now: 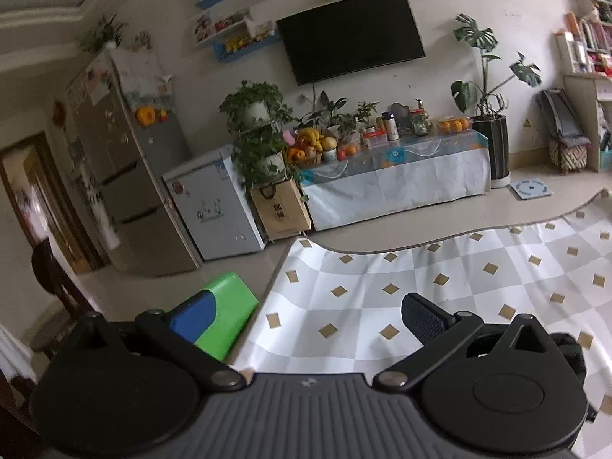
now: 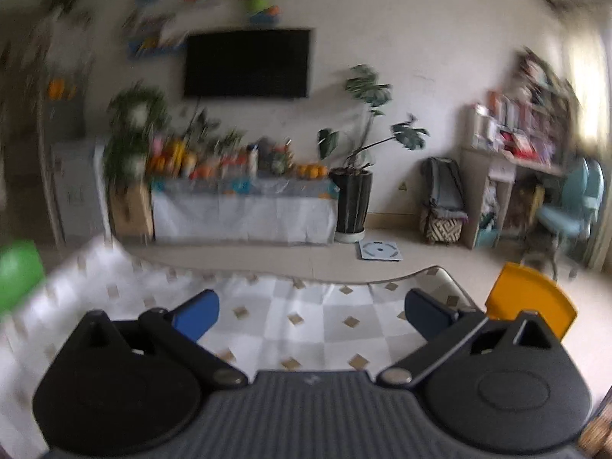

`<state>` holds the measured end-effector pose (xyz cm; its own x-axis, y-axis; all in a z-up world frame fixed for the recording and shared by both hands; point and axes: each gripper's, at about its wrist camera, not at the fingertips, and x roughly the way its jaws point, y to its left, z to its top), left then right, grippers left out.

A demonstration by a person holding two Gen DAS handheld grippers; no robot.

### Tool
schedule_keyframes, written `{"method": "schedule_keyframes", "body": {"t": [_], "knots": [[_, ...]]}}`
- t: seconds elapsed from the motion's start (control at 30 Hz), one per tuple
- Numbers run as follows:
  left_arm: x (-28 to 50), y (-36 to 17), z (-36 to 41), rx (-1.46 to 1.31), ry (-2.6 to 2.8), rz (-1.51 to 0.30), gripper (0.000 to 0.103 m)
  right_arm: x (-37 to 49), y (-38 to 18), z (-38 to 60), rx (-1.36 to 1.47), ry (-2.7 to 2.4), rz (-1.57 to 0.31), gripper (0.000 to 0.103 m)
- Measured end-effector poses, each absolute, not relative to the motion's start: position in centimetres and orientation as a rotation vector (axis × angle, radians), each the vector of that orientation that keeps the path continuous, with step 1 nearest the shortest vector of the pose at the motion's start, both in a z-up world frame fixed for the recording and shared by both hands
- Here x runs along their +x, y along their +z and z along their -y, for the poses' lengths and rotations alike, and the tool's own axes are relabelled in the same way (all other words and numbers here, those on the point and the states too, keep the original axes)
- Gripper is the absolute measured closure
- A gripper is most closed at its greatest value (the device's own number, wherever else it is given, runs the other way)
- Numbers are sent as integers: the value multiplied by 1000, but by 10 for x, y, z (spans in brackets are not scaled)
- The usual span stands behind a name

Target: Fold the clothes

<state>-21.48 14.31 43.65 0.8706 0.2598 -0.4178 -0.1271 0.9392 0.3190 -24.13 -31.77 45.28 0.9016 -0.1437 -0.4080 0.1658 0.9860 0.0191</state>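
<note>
1. So, both claws are up in the air looking across the room, not down at anything. Left claw (image 1: 306, 319) has its fingers spread wide with nothing between them, and the right claw (image 2: 311, 315) is the same: wide open, empty.
2. Clothes? Can't spot any garment in either view. Only the checkered cloth (image 1: 440, 279) over the table shows, bare where I can see it. There's a dark lump (image 1: 570, 348) behind the left claw's right side, but can't tell what it is.
3. Can't really call the stage: an empty table fits clothes waiting somewhere out of view, or a folded pile already set aside.
4. Risk-wise: the right wrist view is smeared with motion blur, so that claw looks like it's swinging fast. The yellow chair (image 2: 529, 298) sits just beside its right finger, the green stool (image 1: 225, 311) by the left claw's, so a careless swing could clip either.
5. Also, open fingers dropping onto that cloth could snag it and drag it off.
</note>
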Motion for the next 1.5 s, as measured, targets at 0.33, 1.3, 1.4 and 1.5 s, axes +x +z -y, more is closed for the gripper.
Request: {"method": "schedule_keyframes", "body": {"t": [0.33, 1.3, 1.4, 1.5], "knots": [[-224, 470, -158, 285, 236, -488, 0, -289, 516, 384, 160, -211, -350, 0], [-314, 464, -188, 107, 106, -599, 0, -411, 498, 431, 191, -248, -535, 0], [-312, 445, -172, 86, 80, -616, 0, -401, 467, 415, 203, -236, -575, 0], [-311, 426, -156, 65, 54, -632, 0, -379, 433, 402, 201, -221, -631, 0]]}}
